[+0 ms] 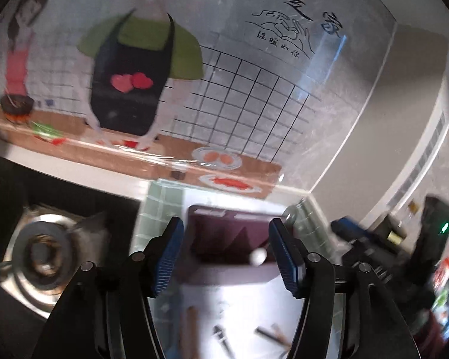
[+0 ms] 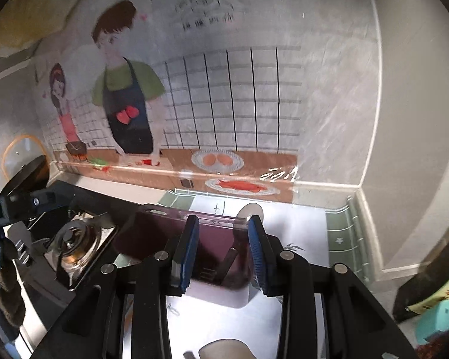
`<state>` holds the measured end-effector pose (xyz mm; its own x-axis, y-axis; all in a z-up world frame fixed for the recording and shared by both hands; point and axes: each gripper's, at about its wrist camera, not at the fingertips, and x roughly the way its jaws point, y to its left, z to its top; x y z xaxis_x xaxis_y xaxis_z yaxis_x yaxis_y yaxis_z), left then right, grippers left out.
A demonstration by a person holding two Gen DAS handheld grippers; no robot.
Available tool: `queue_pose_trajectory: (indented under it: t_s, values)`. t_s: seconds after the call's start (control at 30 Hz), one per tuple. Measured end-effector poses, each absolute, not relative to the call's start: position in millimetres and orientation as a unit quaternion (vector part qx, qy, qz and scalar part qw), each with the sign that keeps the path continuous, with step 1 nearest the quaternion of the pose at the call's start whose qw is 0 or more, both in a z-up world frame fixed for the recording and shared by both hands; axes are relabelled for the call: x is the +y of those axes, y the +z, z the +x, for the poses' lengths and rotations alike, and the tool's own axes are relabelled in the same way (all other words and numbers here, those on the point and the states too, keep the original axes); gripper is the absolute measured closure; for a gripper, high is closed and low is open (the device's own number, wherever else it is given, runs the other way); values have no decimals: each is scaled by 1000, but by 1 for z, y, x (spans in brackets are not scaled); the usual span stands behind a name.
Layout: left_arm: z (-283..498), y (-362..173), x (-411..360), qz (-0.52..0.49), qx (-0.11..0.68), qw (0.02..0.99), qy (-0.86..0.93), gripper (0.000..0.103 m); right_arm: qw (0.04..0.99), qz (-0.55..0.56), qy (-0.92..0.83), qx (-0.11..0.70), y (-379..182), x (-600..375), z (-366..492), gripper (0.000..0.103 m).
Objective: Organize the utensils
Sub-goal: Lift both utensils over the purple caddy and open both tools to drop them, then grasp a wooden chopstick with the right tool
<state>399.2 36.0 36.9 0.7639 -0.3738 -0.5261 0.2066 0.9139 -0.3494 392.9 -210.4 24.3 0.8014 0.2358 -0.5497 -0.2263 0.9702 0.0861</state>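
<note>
In the left wrist view, the left gripper (image 1: 226,254) hovered with its jaws spread wide and nothing between them. Straight ahead, near the back wall, stood the dark purple utensil box (image 1: 229,236) on the white desk (image 1: 239,293). Several utensils (image 1: 221,336) lay on the desk low between the fingers, blurred. A steel gas burner (image 1: 42,254) sat to the left, and the right gripper (image 1: 374,248) showed at the right edge.

In the right wrist view, the right gripper (image 2: 223,251) also held its jaws spread, empty, just in front of the utensil box (image 2: 206,251). A round-headed utensil (image 2: 248,212) stood upright in the box's right end. The gas burner (image 2: 74,239) lay to the left, beside the box. A cartoon kitchen mural (image 2: 176,113) covered the wall behind.
</note>
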Motion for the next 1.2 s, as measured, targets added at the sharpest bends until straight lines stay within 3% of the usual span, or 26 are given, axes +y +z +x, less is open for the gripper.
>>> queue_pose_trajectory:
  t_s: [0.47,0.73,0.83,1.0,1.2]
  values:
    - [309,-54,74,-64,402,908,-102,41,887,-108,199,402,-50,-180,301,71]
    - [293,-75,95,-94,434,891,-92,41,852,-152,201,458,-95,-191,271,73]
    - [293,-80,95,-104,444,885,-91,41,856,-126,185,467,-99,-202,277,73]
    - [291,-79,85,-99,446,883,-103,41,861,-68,174,472,-105,-207,294,83]
    - [287,-76,76,-88,447,883,-113,41,862,-69,158,476,-117,-201,304,86]
